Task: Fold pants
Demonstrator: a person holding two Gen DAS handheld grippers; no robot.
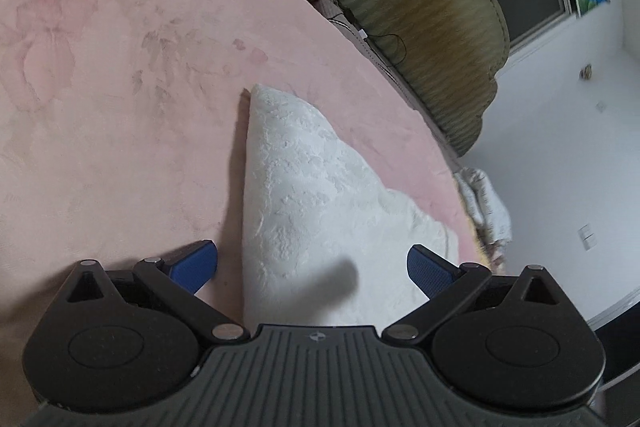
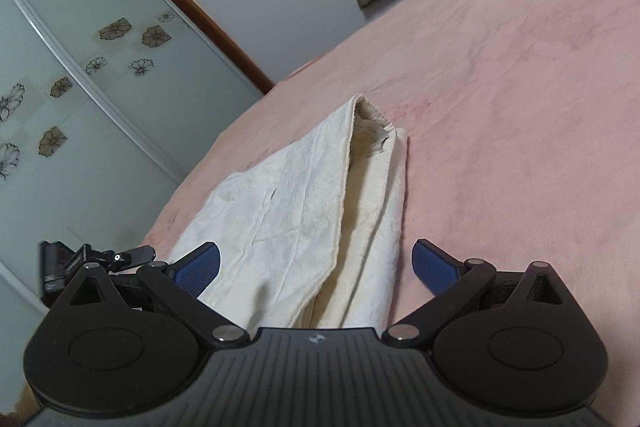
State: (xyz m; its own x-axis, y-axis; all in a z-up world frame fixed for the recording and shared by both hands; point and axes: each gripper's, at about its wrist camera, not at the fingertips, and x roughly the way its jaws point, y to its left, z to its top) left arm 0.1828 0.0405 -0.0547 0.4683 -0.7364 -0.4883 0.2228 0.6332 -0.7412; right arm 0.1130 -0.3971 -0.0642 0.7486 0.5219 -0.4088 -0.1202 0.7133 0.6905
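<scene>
pants (image 2: 316,211): cream-white, lying on the pink bed (image 2: 520,115), already doubled over into a long narrow bundle, leg on leg by the look of it. Waistband end with the label (image 2: 370,135) points away in the right wrist view.

where exactly: near the bed's edge on the wardrobe (image 2: 80,87) side, running lengthways under both cameras. Headboard (image 1: 420,39) is well off past the far end.

left tongs (image 1: 312,267): spread wide, nothing in them, blue pads either side of the pants above the cloth. Can't tell if they touch it.

right tongs (image 2: 316,267): same deal, released, empty, straddling the near end of the bundle.

fabric feel (my guess): light, floppy, embossed texture so probably not slippery. No stiffness, it'll sag wherever it isn't held. Layers look loose along the open edge (image 2: 344,195), so they could slide apart.

where to grab: I'd pinch all layers together at the two near corners, one tong each, not just the top sheet. Bite in from the edge so the hem doesn't slip out.

what next needs: lift low, carry the near end over toward the waistband, lay it down flat.

risk: catching the pink blanket along with the pants, since it's plush and right underneath.
</scene>
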